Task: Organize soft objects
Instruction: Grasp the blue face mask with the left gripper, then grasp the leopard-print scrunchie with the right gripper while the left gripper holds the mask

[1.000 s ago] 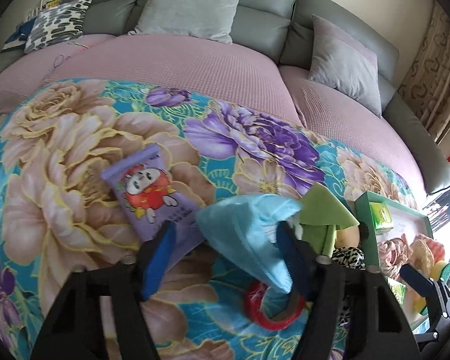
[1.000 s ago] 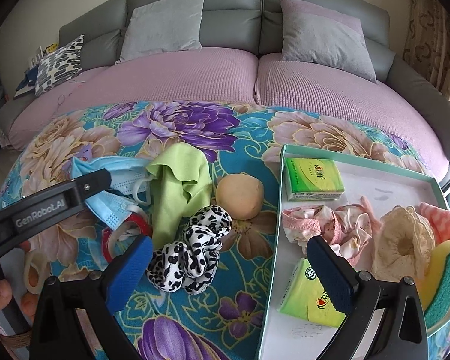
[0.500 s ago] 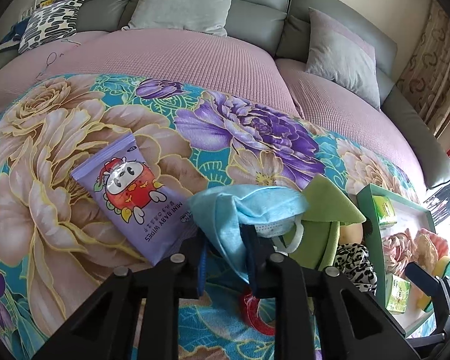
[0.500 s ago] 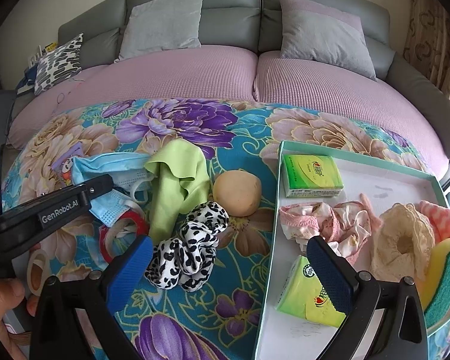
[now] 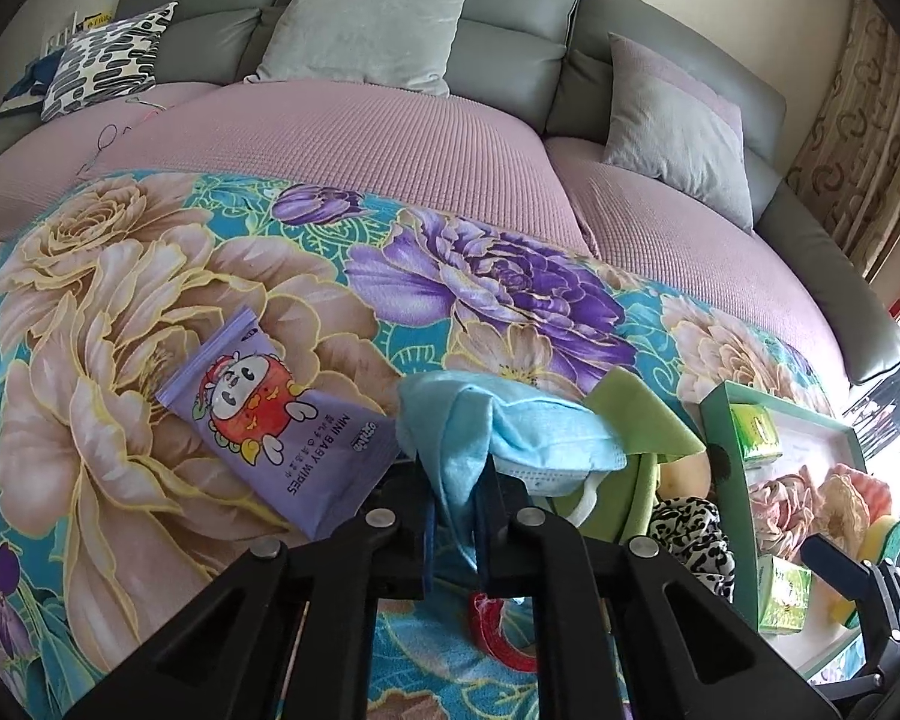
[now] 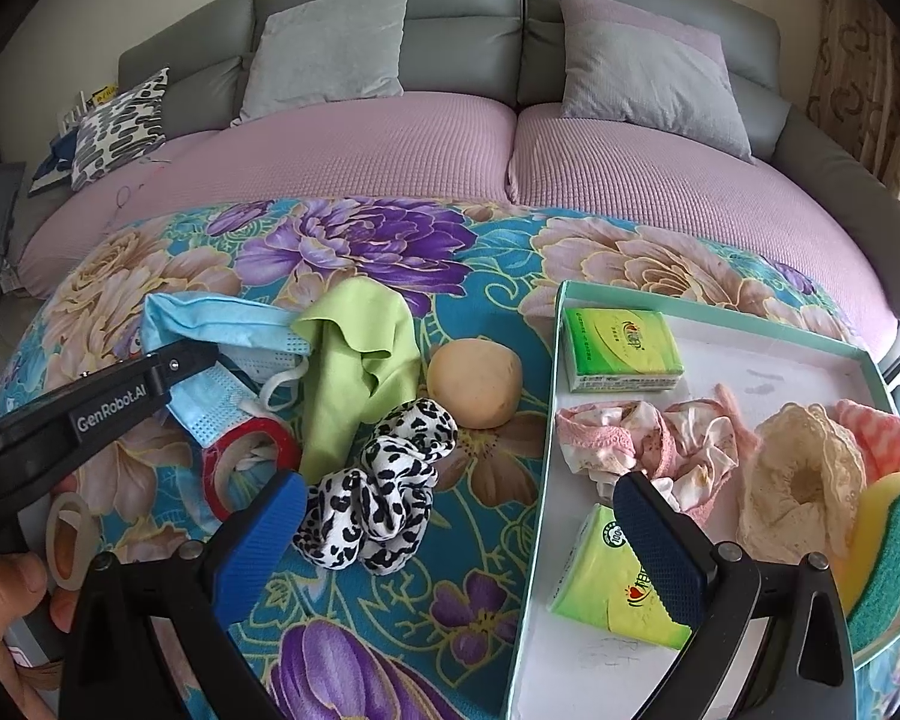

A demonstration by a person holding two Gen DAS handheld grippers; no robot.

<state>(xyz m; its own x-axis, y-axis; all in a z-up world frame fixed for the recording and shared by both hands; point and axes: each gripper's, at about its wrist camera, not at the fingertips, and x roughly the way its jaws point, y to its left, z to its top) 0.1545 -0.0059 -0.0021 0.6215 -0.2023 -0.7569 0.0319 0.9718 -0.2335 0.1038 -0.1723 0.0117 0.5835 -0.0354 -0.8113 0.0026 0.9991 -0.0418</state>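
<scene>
My left gripper [image 5: 456,516] is shut on a light blue face mask [image 5: 498,432], holding it just above the floral blanket; it also shows in the right wrist view [image 6: 222,324] with the left gripper's arm across it. My right gripper [image 6: 456,516] is open and empty, low over the blanket between a leopard-print scrunchie [image 6: 384,480] and the green-rimmed tray [image 6: 540,480]. A lime green cloth [image 6: 354,372] and a tan soft ball [image 6: 474,384] lie beside the mask. The tray holds tissue packs [image 6: 621,348], pink fabric [image 6: 648,444], a cream lace scrunchie [image 6: 804,480] and a sponge [image 6: 888,540].
A purple baby wipes pack [image 5: 276,420] lies left of the mask. A red tape ring [image 6: 246,456] and a clear tape roll [image 6: 66,540] lie on the blanket. A grey sofa with cushions [image 6: 330,42] stands behind. The tray's back middle [image 6: 762,360] is bare.
My left gripper closed on the blue mask and lifted it slightly, drawing back. My right gripper stayed open and barely moved.
</scene>
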